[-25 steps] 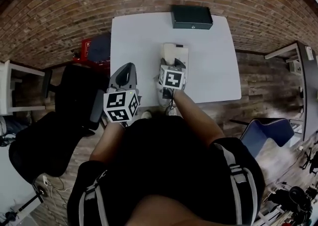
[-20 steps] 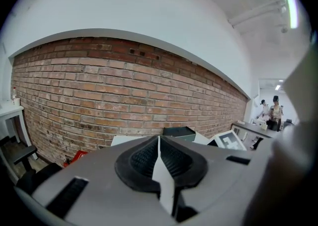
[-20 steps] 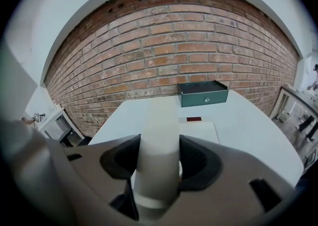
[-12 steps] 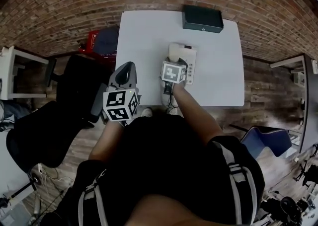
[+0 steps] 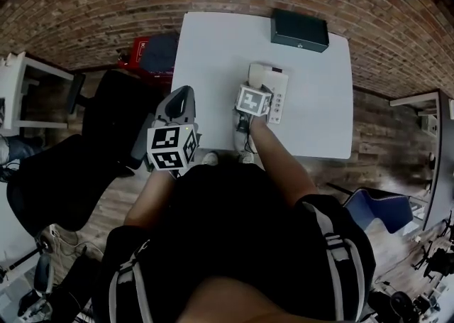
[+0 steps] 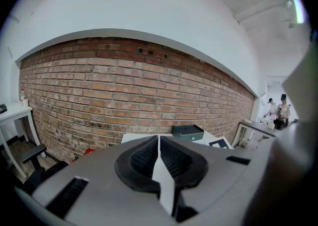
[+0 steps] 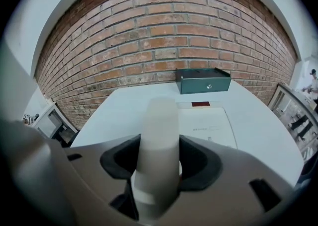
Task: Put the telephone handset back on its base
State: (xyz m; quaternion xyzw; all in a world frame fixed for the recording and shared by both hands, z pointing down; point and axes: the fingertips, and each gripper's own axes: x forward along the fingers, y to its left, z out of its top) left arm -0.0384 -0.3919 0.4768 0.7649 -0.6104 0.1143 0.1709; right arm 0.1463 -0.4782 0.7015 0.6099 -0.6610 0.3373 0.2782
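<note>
Head view: box (image 5: 299, 30) beyond base (image 5: 280, 93); right fingers (image 7: 198, 163) pinch handset (image 7: 158, 135), lengthwise toward box (left fingers (image 6: 141, 158) pressed together).

no wording can be read anywhere. the telephone base (image 7: 208, 120) carries a small line of print (image 7: 204, 127) and a red patch (image 7: 200, 104), both too blurred to make out.

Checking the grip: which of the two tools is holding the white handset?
The right tool: its jaws clamp the white handset. The left tool is shut with nothing between its jaws.
</note>
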